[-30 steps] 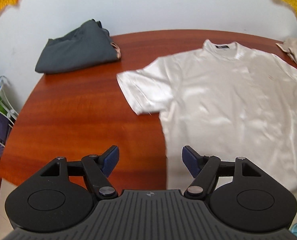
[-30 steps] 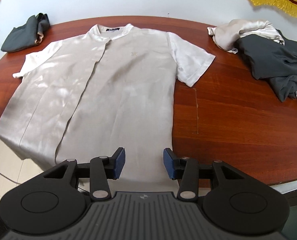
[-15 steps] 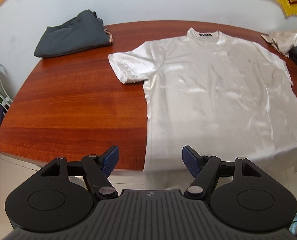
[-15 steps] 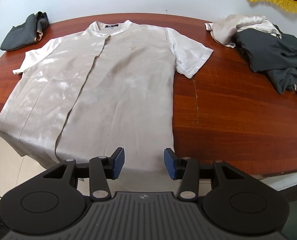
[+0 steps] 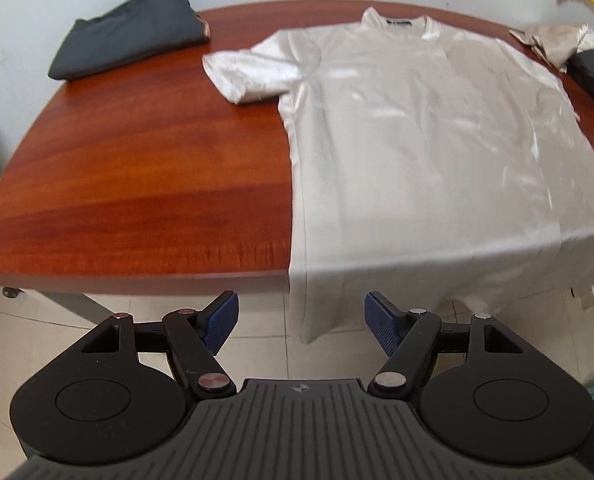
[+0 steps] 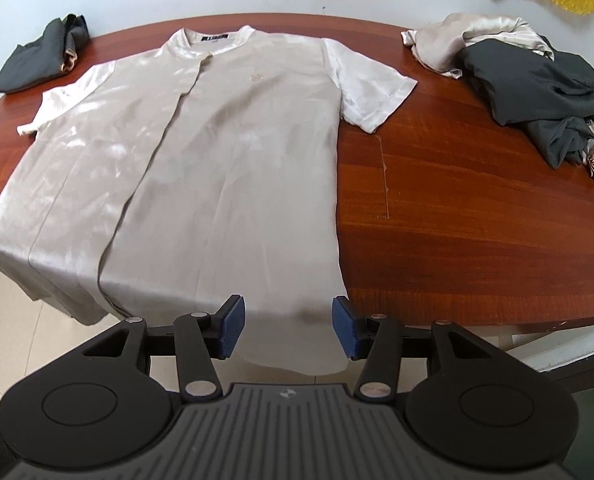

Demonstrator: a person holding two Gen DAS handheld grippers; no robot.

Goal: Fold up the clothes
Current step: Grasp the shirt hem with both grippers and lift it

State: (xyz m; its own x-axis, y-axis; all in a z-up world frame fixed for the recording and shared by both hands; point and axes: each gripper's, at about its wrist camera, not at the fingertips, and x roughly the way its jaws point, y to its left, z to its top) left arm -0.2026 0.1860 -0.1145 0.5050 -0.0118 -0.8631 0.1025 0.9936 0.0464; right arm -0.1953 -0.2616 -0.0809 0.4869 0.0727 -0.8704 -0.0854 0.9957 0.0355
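Observation:
A cream satin short-sleeved shirt [image 5: 417, 140] lies flat, front up, on the round wooden table [image 5: 137, 160], collar far, hem hanging over the near edge. It also shows in the right wrist view [image 6: 225, 160]. My left gripper [image 5: 300, 322] is open and empty, below the table edge, in front of the shirt's hanging left hem corner. My right gripper [image 6: 288, 330] is open and empty, in front of the hanging right part of the hem; the hem shows between its fingertips.
A folded dark grey garment [image 5: 125, 32] lies at the table's far left, also in the right wrist view [image 6: 37, 60]. A heap of cream and dark clothes [image 6: 529, 76] lies at the far right. Tiled floor [image 5: 97, 320] shows below the table edge.
Both grippers have drawn back and down from over the table to just past its near edge. The shirt has not moved. Both stay open.

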